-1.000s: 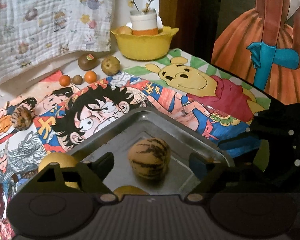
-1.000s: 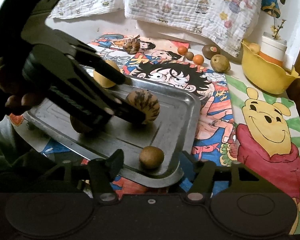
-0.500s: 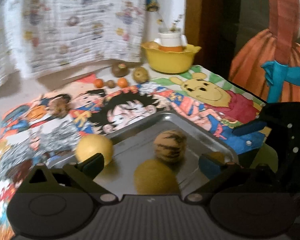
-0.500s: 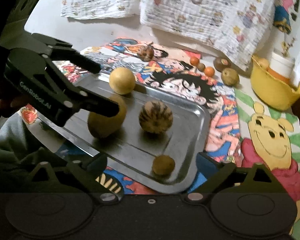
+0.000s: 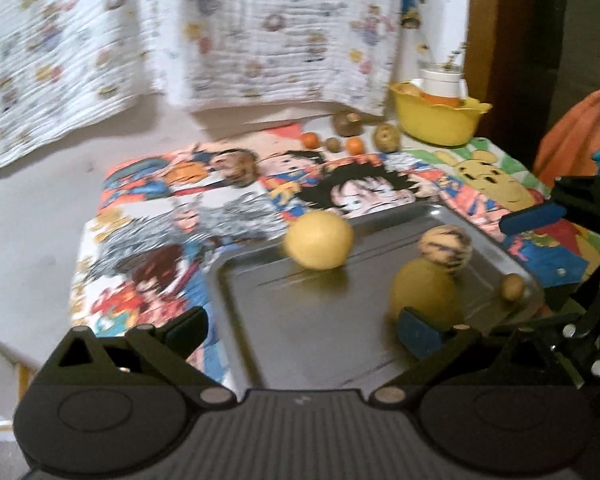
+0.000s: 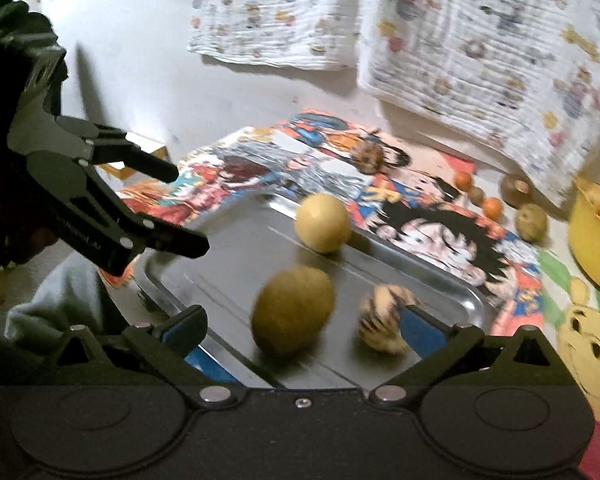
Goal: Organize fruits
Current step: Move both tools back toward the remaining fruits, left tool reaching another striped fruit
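As before, four fruits on tray

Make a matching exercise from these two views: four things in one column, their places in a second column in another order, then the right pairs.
Things
1. striped fruit
2. yellow bowl
3. two small orange fruits
4. printed cloth

Places
A. hanging on the wall
B. on the metal tray
C. far corner of the table, holding a white cup
D. on the table beyond the tray, near the wall

Pairs: 1-B, 2-C, 3-D, 4-A
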The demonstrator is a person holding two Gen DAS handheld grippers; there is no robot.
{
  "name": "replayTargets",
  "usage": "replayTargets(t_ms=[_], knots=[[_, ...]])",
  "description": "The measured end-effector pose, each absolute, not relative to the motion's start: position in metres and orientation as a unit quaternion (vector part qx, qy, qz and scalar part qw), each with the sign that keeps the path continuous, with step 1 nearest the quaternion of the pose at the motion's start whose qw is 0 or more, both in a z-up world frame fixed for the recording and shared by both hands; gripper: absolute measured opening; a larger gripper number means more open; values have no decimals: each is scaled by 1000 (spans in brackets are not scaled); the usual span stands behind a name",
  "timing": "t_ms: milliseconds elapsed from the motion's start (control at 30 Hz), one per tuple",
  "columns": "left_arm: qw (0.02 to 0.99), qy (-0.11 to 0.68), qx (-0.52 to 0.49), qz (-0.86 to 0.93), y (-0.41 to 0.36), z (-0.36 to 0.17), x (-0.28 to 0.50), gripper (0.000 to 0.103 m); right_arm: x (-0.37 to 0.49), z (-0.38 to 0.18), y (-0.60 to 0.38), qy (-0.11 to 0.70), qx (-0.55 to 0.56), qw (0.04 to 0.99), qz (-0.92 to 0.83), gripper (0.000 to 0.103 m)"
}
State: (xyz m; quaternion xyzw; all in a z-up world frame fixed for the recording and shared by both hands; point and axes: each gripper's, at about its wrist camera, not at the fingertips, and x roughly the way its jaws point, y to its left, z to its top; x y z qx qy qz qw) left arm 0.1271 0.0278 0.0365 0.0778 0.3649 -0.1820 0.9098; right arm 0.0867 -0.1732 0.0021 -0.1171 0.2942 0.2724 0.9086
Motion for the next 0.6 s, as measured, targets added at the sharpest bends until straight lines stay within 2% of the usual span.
replayTargets(t_ms=[300,600], knots=[[911,386,62,-129,67,31,134,103,115,10,-137,280,-119,896,323,102],[911,399,41,-93,93,27,172,103,151,16,-116,270,-120,894,338,102]])
